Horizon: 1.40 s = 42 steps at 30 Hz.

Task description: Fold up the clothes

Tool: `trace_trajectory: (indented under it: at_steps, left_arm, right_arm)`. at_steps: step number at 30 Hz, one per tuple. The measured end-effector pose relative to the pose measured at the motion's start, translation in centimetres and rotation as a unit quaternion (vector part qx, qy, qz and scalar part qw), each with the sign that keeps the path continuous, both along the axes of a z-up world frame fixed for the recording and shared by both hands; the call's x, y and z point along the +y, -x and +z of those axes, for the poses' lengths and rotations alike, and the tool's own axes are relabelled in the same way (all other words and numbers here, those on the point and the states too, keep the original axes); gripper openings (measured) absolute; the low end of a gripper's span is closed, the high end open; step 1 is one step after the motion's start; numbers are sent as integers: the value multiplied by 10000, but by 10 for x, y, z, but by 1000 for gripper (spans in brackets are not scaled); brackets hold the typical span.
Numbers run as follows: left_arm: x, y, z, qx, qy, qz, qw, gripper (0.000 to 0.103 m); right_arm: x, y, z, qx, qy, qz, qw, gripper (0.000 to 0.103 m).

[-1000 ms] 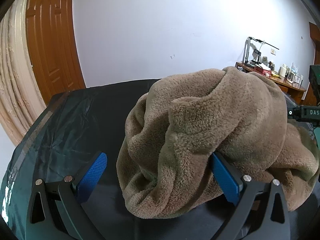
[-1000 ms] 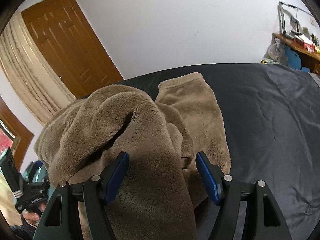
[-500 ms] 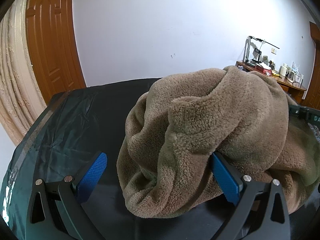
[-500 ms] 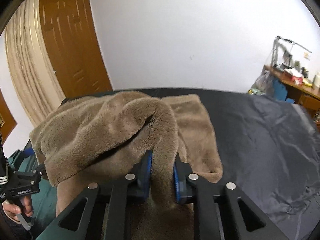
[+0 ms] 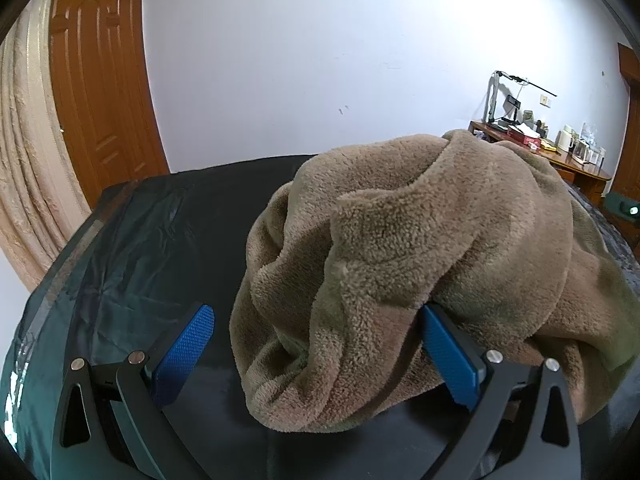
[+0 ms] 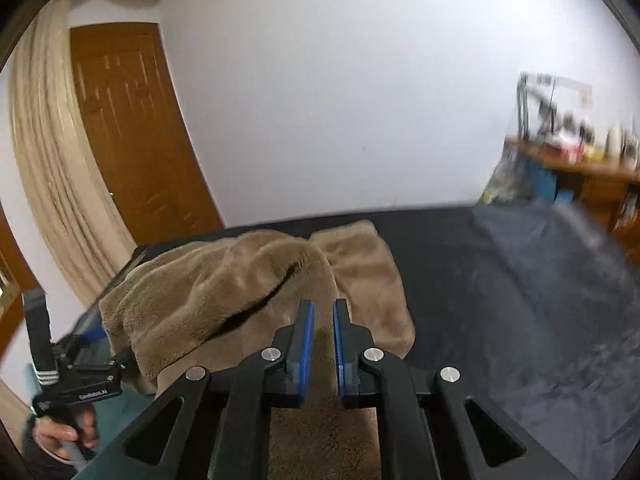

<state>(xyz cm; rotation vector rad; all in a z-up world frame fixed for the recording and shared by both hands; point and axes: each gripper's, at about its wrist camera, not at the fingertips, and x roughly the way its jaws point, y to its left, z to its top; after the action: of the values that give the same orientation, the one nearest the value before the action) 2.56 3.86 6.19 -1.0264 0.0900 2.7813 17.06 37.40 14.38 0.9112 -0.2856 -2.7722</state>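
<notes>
Brown plush fleece garment (image 5: 420, 264) heaped in loose folds on dark cloth-covered bed (image 5: 160, 240); one flat panel (image 6: 360, 264) spread toward the far edge. Underside and full outline hidden by own bulk. Left claw (image 5: 316, 356) spread wide, blue textured pads (image 5: 188, 344) apart, right pad tucked beneath a fold, left pad clear of the fabric. Right claw (image 6: 322, 344) narrowed to a slim gap above the garment; fabric between the pads not discernible, grip cannot be told. Holder's hand (image 6: 60, 432) cut off at lower left in right view. Cluttered wooden side desk (image 5: 552, 152) beyond, blurred in right view. Brown panelled door (image 6: 132, 132) behind.
</notes>
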Motion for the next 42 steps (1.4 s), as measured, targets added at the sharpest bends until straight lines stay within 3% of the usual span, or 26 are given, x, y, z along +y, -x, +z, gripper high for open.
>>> trace_trajectory:
  at_steps: [4, 6, 7, 8, 15, 23, 24, 25, 26, 27, 29, 30, 33, 34, 42]
  left_arm:
    - [-16, 2, 1, -250, -494, -160, 9983, 102]
    - [-24, 6, 1, -425, -733, -260, 9961, 102]
    - [-28, 8, 0, -522, -839, -322, 9946, 102]
    - [-31, 10, -1, -600, -897, -373, 9935, 102]
    - [-43, 23, -9, -975, -1012, -658, 9879, 102]
    - [-44, 30, -21, -1363, -1321, -859, 9780, 102]
    - [-42, 30, -22, -1389, -1338, -950, 9766, 102]
    - [-40, 29, -22, -1414, -1354, -1040, 9751, 102]
    - [-37, 28, -21, -1418, -1331, -1144, 9742, 102]
    - [-33, 26, -21, -1420, -1300, -1251, 9733, 102]
    - [-26, 23, -22, -1404, -1085, -1334, 9750, 85]
    - [-22, 21, -23, -1396, -972, -1371, 9758, 66]
    - [-18, 19, -25, -1395, -816, -1361, 9774, 38]
    - [-19, 19, -24, -1402, -902, -1385, 9762, 20]
    - [-30, 11, -4, -989, -1053, -1053, 9839, 13]
  right_arm:
    - [12, 20, -12, -404, 449, 90, 9981, 18]
    - [14, 27, -17, -546, 625, 219, 9963, 40]
    - [15, 29, -18, -539, 643, 225, 9962, 69]
    - [15, 27, -18, -482, 632, 233, 9966, 83]
    - [8, 44, -23, -576, 666, 716, 9935, 83]
    - [-21, 92, -54, -1147, 456, 1210, 9849, 81]
    - [-26, 92, -56, -1148, 398, 1247, 9847, 77]
    - [-30, 91, -58, -1146, 340, 1278, 9846, 61]
    - [-33, 89, -59, -1115, 277, 1262, 9853, 52]
    - [-36, 87, -60, -1078, 215, 1241, 9862, 51]
    - [-36, 78, -56, -894, 119, 1097, 9899, 45]
    - [-34, 74, -54, -825, 99, 1022, 9913, 44]
    - [-27, 59, -46, -611, 93, 783, 9950, 38]
    - [-24, 53, -43, -555, 107, 721, 9958, 38]
    - [-21, 17, -37, -406, 291, 1007, 9937, 39]
